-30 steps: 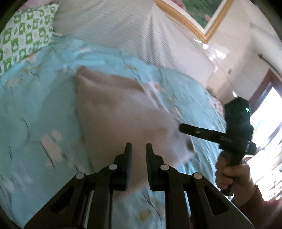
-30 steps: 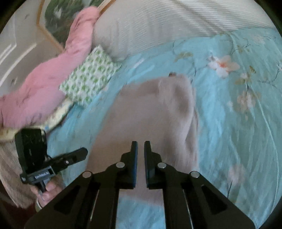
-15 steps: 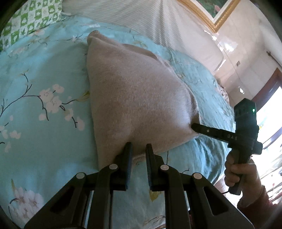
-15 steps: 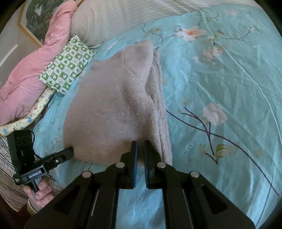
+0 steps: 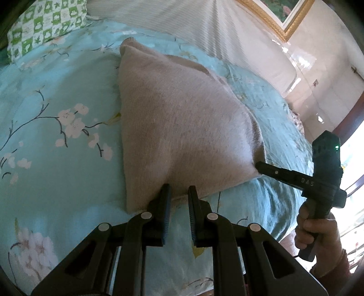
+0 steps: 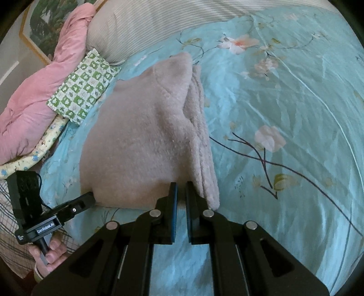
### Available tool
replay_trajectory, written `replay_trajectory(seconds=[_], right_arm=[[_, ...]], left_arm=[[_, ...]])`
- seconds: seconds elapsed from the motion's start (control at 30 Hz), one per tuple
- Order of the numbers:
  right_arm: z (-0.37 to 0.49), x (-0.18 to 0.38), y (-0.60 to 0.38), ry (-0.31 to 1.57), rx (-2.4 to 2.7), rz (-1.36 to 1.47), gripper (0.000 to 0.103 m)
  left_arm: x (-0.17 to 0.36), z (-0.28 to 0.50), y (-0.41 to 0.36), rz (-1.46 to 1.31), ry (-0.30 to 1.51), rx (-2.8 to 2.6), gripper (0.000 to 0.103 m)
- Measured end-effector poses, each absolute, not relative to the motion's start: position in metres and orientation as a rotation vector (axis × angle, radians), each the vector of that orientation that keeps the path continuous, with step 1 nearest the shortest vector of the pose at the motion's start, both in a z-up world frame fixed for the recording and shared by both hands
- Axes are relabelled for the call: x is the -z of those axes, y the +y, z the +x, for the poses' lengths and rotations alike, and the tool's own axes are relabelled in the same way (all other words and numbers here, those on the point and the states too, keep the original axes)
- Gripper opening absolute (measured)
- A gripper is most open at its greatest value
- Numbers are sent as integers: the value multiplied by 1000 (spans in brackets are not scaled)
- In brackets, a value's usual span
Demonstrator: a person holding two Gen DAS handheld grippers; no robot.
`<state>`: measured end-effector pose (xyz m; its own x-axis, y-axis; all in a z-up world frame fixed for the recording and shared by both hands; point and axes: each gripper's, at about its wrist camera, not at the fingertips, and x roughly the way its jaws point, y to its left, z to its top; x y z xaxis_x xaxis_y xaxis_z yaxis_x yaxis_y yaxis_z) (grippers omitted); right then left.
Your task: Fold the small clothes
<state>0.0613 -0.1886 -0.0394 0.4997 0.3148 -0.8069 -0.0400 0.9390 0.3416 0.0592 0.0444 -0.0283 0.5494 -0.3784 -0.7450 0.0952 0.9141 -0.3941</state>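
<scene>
Folded cloth point(image 5: 182, 127) on the bed point(image 5: 56, 159), near its front edge.
Both tools pinching the cloth's near edge: left tool point(image 5: 179, 193) narrow at one corner, right tool point(image 6: 180, 190) shut tight at the other.

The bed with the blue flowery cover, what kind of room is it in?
Most likely a bedroom in someone's home. The flowered bedspread covers a wide bed, a striped pillow and a pink quilt sit at its head, and a gold-framed picture hangs on the wall above.
</scene>
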Motion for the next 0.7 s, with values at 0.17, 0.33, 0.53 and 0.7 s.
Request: replay_trajectory(seconds=[0.17,0.33,0.53,0.7], right_arm=[[49,28,-185,999,-225,272,8],[29,18,-178,979,-230,240,27],[0,6,-172,919,-219,178,53],[-20,6,-168,892,-209,132,53]], left_arm=[[9,37,35,-223,887,236,15],[-5,18,41,-209,841,161,34],[-3,-6,47,-200,846,85,48],[2,-27,44,-167,839,31,71]])
